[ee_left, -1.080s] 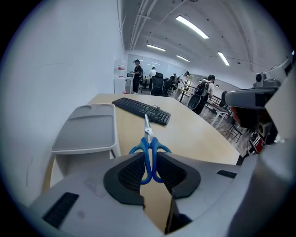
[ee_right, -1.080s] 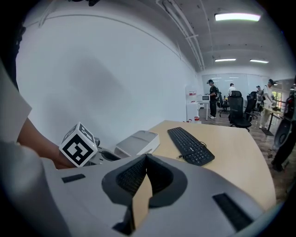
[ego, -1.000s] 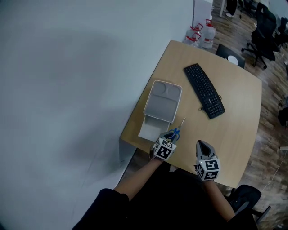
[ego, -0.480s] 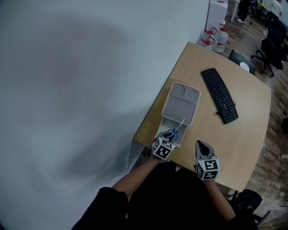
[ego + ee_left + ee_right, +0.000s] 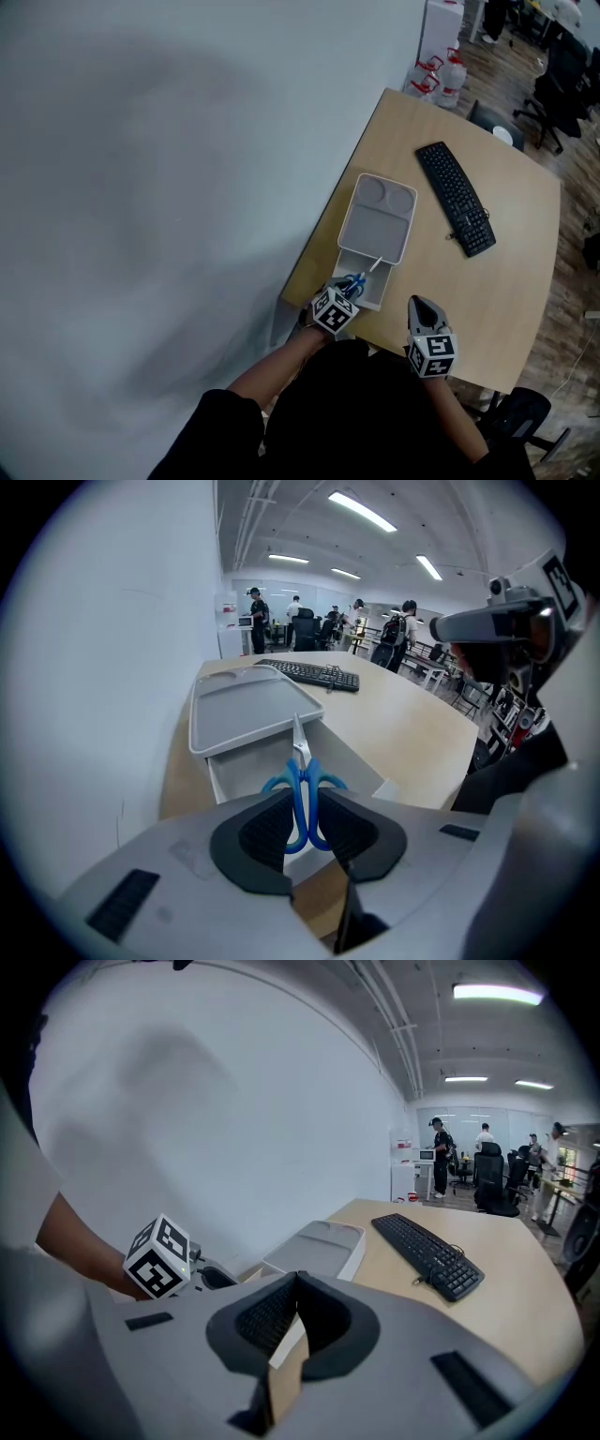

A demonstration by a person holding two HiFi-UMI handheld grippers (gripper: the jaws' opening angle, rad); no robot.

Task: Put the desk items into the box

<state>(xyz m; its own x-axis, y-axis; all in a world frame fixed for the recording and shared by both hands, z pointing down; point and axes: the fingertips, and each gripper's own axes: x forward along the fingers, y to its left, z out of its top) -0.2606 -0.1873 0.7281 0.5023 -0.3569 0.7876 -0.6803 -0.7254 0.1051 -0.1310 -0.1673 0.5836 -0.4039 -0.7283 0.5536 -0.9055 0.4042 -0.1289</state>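
Blue-handled scissors (image 5: pixel 302 789) sit between the pads of my left gripper (image 5: pixel 303 803), which is shut on their handles. The blade points forward over the open white box (image 5: pixel 246 766). In the head view the left gripper (image 5: pixel 343 291) holds the scissors (image 5: pixel 355 280) above the box (image 5: pixel 366 292) at the desk's near left corner. The box's grey lid (image 5: pixel 378 217) lies just beyond, overlapping the box's far end. My right gripper (image 5: pixel 420 305) hovers at the desk's near edge, to the right of the box. Its jaws (image 5: pixel 294 1283) are shut with nothing between them.
A black keyboard (image 5: pixel 454 198) lies on the wooden desk (image 5: pixel 506 262) beyond the lid to the right. A white wall runs along the desk's left side. Water jugs (image 5: pixel 441 75) and office chairs stand on the floor past the desk; people stand far off.
My left gripper has carried the scissors leftward, from beside the box to above its open part. The right gripper has stayed in place. The head view has shifted.
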